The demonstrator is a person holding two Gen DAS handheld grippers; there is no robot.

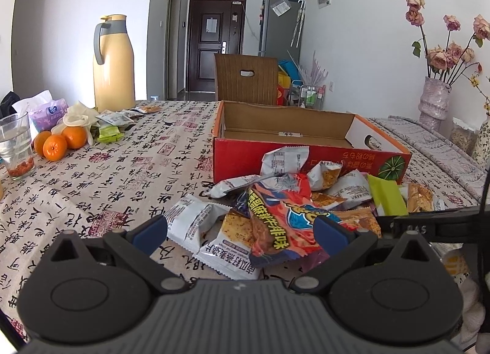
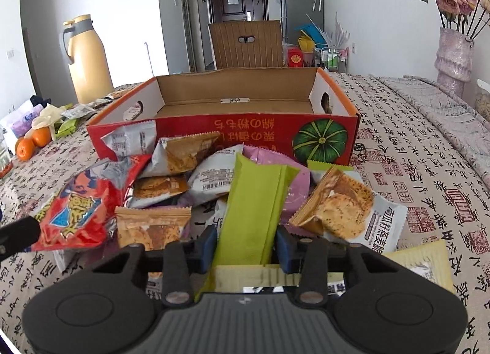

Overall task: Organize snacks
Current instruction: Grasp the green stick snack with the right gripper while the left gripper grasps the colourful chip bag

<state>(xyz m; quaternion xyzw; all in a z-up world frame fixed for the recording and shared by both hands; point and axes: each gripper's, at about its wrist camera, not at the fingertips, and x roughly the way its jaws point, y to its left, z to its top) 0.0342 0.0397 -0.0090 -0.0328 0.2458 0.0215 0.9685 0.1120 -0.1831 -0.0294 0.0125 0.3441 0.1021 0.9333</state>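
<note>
A pile of snack packets lies on the tablecloth in front of an empty red cardboard box (image 1: 306, 130) (image 2: 232, 130). My left gripper (image 1: 242, 231) is open, its blue pads on either side of a red chip bag (image 1: 275, 219) and a white oat-crisp packet (image 1: 232, 249) at the pile's left end. My right gripper (image 2: 246, 246) is shut on a long green packet (image 2: 254, 207), which sticks up toward the box. The red chip bag (image 2: 73, 213) shows at the left in the right wrist view, with a white and brown oat-crisp packet (image 2: 349, 210) at the right.
A yellow thermos (image 1: 113, 59), oranges (image 1: 58, 142), a glass (image 1: 15, 145), tissue pack and more small packets sit at the table's far left. A wooden chair (image 1: 245, 78) stands behind the box. A vase of dried roses (image 1: 435, 102) is at the right.
</note>
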